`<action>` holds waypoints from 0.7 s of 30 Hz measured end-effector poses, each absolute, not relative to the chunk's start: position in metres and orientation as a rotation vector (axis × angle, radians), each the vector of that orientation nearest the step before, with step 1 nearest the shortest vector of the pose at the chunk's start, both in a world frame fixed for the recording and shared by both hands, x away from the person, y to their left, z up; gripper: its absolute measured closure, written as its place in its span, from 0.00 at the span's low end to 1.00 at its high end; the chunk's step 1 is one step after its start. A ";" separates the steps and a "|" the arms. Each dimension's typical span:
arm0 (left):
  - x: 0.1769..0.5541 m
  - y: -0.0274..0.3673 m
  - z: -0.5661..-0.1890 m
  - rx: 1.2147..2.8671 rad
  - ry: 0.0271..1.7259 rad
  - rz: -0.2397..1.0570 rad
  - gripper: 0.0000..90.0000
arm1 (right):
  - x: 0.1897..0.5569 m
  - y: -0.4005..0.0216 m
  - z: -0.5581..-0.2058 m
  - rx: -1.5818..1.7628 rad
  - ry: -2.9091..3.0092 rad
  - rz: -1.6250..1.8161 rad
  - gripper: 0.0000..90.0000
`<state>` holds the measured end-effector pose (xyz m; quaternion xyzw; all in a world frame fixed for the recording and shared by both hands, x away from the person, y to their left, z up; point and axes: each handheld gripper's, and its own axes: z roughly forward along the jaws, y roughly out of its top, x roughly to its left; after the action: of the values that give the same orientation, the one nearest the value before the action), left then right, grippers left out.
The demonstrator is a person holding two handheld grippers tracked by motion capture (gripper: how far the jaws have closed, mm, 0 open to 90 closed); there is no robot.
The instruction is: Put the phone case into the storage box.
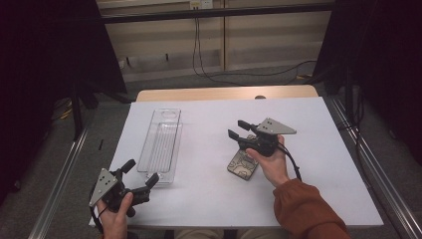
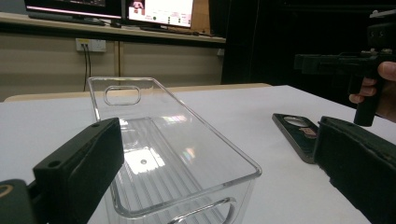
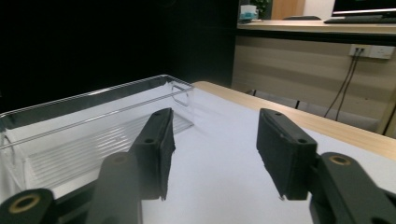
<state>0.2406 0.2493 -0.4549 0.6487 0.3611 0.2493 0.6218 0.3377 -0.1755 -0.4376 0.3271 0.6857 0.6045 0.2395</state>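
Lying flat on the white tabletop [image 1: 209,194], the dark patterned phone case [image 1: 243,166] sits right of the clear plastic bin [image 1: 161,144], well apart from it, with its long axis running from the person's side toward the far edge, tilted slightly rightward; in the left claw's view it shows as a thin dark slab [image 2: 296,135] with its open face up. Directly over the case's far end hovers the right claw [image 1: 237,129], held in a hand whose orange sleeve comes up from the near edge; it points left toward the bin, roughly level, its jaws partly spread with nothing between them and clear of the case. The bin's long axis runs near to far, parallel with the case, a handle cutout at each short end. At the bin's near end the left claw [image 1: 141,173] rests low by the tabletop's near left corner, aimed up and right at the bin, jaws spread wide and empty.
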 end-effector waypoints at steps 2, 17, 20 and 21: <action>0.241 0.249 -0.455 1.490 0.830 0.573 0.02 | 0.340 -0.174 -0.437 0.881 1.890 1.660 0.59; 0.241 0.249 -0.455 1.494 0.831 0.574 0.02 | 0.356 -0.165 -0.440 0.879 1.978 1.642 0.98; 0.241 0.249 -0.455 1.490 0.840 0.578 0.02 | 0.359 -0.165 -0.442 0.887 1.994 1.647 1.00; 0.241 0.249 -0.455 1.490 0.841 0.578 0.02 | 0.360 -0.165 -0.442 0.889 2.003 1.647 1.00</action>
<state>0.2410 0.2493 -0.4550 0.6479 0.3655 0.2512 0.6193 0.3597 -0.1648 -0.4422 0.3178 0.7162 0.5888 0.1986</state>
